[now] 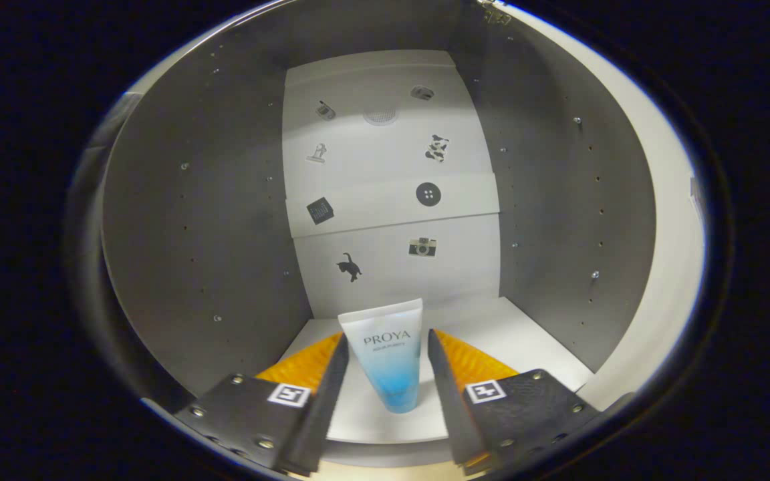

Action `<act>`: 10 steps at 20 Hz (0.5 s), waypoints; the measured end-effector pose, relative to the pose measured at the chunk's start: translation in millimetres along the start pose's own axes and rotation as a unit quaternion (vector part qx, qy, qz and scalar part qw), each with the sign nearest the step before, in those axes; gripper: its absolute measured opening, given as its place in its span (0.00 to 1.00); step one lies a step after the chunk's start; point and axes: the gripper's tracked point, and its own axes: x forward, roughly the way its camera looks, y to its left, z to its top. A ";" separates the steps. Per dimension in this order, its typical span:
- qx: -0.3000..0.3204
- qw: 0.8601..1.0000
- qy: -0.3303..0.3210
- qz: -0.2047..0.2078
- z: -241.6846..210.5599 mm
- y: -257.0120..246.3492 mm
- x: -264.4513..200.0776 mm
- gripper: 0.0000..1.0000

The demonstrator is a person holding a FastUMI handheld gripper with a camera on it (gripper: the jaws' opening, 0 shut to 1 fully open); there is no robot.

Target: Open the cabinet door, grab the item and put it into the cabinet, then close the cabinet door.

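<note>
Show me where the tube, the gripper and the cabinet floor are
tube (388,364): gripper view, middle of its body, standing between the fingers.
gripper (388,347): gripper view, midway between the fingertips, open around the tube.
cabinet floor (525,341): gripper view, bare white patch beyond the right finger.

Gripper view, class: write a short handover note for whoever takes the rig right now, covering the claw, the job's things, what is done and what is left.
Claw: open, one finger on each side of the tube, a visible gap on the right, so not pressing on it.
Tube: stands cap down on the cabinet floor, between the fingers, in front of the back panel with its stickers.
Done: the cabinet is open and the tube is inside.
Left: draw the claw straight back without tipping the tube, then close the cabinet door.
</note>
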 end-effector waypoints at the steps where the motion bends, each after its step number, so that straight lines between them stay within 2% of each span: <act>1: 0.000 1.000 -0.007 -0.001 2.7 0.5 -1.2 0.80; 3: 0.002 1.000 -0.013 0.003 7.5 3.4 -8.5 0.99; 10: 0.005 1.000 -0.026 -0.008 22.0 -1.6 -64.8 0.99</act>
